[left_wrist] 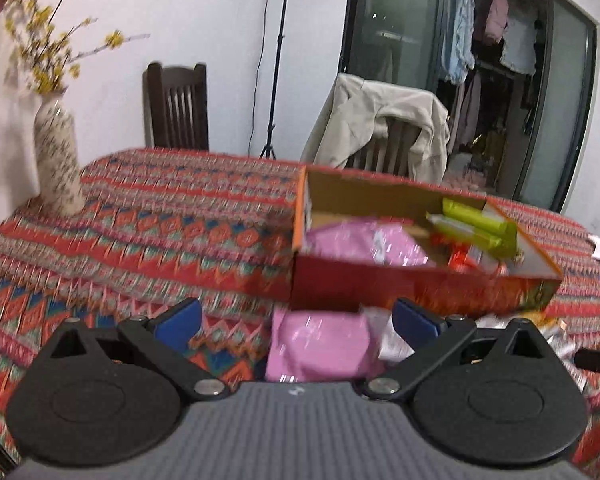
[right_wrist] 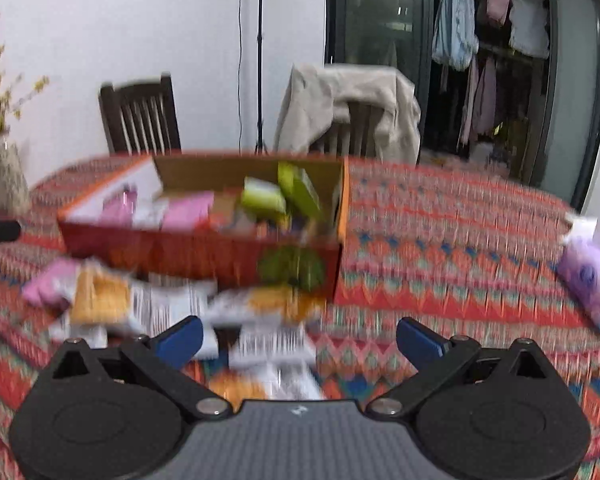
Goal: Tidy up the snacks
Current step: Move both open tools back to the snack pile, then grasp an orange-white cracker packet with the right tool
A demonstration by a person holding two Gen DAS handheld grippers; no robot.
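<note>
While both views are motion-blurred, the layout reads fine: the open orange-red cardboard box (left_wrist: 420,284) sits mid-counter on the red patterned tablecloth (left_wrist: 148,216), already holding a pink flat packet (left_wrist: 360,242), lime-green wrapped packs (left_wrist: 476,224) and some red-orange bits I can't identify.

Left tool (left_wrist: 296,318): jaws spread wide, nothing held. The loose pink plastic snack packet (left_wrist: 320,346) lies on the counter right between its blue fingertips (left_wrist: 180,318), just in front of the box's near wall.

Right tool (right_wrist: 298,338): also spread wide, empty. Below and ahead of it is a heap of white-and-orange crinkly snack packets (right_wrist: 140,304), touching or overlapping each other, just beside the box front. A lilac soft pack (right_wrist: 592,280) sits well apart on the right.

Judgement: task is partway, and the step in hand looks like the left pick of the pink packet. To do it well:
- drop straight down and close across the packet's narrow width, not on a corner; film will slip
- lift clear of the box wall before moving forward
- release low over the existing pink packet, keeping like with like
- keep the right tool off the heap until the left clears; the two work zones sit close together

Risk: pinching the tablecloth along with the packet.
</note>
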